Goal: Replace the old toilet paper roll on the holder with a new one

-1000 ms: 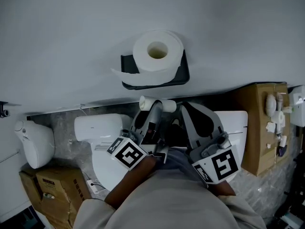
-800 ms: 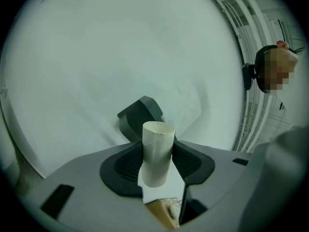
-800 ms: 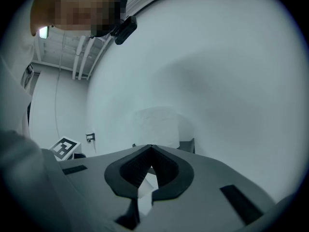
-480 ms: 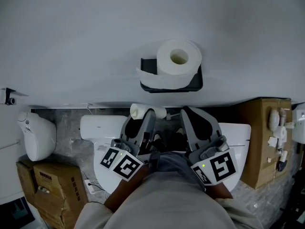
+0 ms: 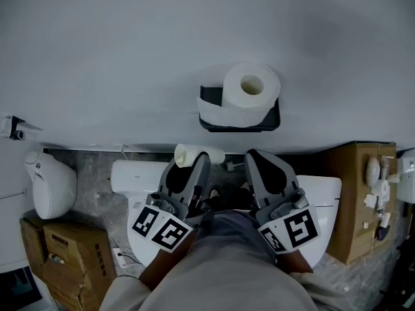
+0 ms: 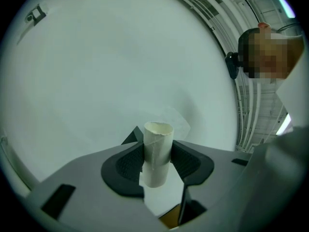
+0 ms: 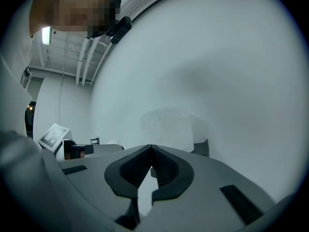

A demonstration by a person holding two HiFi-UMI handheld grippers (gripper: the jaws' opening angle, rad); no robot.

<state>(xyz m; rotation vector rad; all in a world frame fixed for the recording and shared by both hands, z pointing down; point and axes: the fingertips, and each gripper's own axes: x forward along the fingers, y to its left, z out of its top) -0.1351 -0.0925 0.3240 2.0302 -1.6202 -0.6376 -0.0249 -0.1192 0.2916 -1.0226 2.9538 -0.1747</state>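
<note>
The jaws of my left gripper [image 6: 155,154], just tightened, grasp the cardboard tube [image 6: 158,138]; those of my right gripper [image 7: 151,154] are clenched empty, the new roll [image 7: 166,127] a faint blur beyond.

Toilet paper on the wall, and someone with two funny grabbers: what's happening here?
A person is changing the toilet paper, with a grabbing tool in each hand. The left tool grips the empty cardboard tube, and its jaws have just squeezed a bit tighter on it. The right tool is shut and holds nothing. A full roll already sits on the black holder on the wall.
</note>
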